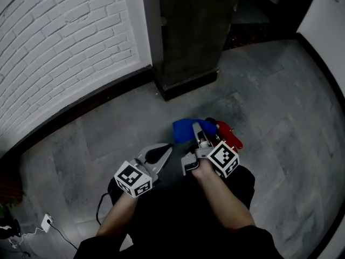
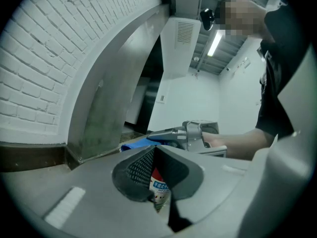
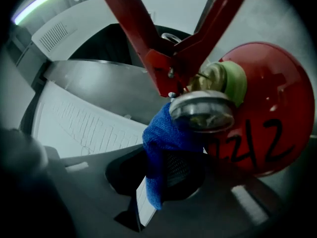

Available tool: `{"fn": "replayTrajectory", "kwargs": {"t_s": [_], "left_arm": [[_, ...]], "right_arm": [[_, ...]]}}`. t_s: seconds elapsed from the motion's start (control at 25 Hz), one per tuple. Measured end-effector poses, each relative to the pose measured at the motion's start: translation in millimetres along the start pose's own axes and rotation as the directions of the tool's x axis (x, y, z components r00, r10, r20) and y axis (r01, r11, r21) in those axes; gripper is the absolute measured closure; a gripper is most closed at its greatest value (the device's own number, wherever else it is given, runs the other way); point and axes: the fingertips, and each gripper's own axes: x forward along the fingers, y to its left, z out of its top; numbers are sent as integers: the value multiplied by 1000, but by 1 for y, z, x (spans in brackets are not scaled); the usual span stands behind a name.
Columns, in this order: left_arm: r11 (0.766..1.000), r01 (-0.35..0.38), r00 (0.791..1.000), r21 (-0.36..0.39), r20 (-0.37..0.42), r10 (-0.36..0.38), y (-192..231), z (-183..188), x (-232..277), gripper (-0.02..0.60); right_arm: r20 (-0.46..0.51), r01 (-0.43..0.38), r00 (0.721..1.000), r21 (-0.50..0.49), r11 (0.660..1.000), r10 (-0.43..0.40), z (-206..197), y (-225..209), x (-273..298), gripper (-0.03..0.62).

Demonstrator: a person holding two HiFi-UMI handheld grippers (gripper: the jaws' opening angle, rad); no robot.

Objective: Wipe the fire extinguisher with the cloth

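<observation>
The red fire extinguisher (image 1: 230, 136) stands on the floor just in front of me. In the right gripper view its red body (image 3: 270, 103), marked with black writing, fills the right side, with the red handle levers (image 3: 148, 38) above. My right gripper (image 3: 166, 167) is shut on the blue cloth (image 3: 163, 138), which presses against the round pressure gauge (image 3: 202, 114). From the head view the cloth (image 1: 186, 129) bulges ahead of the right gripper (image 1: 199, 131). My left gripper (image 1: 164, 150) hovers beside it, jaws shut. Under its jaws (image 2: 154, 152) a strip of the extinguisher label (image 2: 159, 190) shows.
A white brick wall (image 1: 64, 42) runs along the left, with a dark baseboard. A dark square pillar (image 1: 188, 36) stands straight ahead on the grey stone floor (image 1: 269, 90). A white plug and cable (image 1: 47, 220) lie at the lower left.
</observation>
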Motion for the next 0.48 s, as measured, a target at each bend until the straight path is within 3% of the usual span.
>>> {"fn": "replayTrajectory", "kwargs": {"t_s": [0.12, 0.2, 0.36, 0.44, 0.48], "left_arm": [[1000, -5, 1000, 2, 0, 5, -1, -1, -2, 580], [1000, -11, 1000, 2, 7, 11, 1, 1, -4, 580], [1000, -19, 1000, 8, 25, 19, 4, 6, -4, 580], [1000, -20, 999, 14, 33, 20, 4, 10, -3, 580], [1000, -20, 999, 17, 38, 20, 4, 13, -2, 580]], "right_arm": [[-57, -76, 995, 10, 997, 76, -1, 9, 3, 534], [-141, -167, 976, 19, 986, 168, -14, 27, 0, 534], [-295, -330, 904, -27, 943, 308, -40, 68, -19, 534], [-362, -437, 856, -124, 891, 370, -40, 95, -37, 534], [-398, -506, 820, -172, 845, 411, -38, 112, -48, 534]]}}
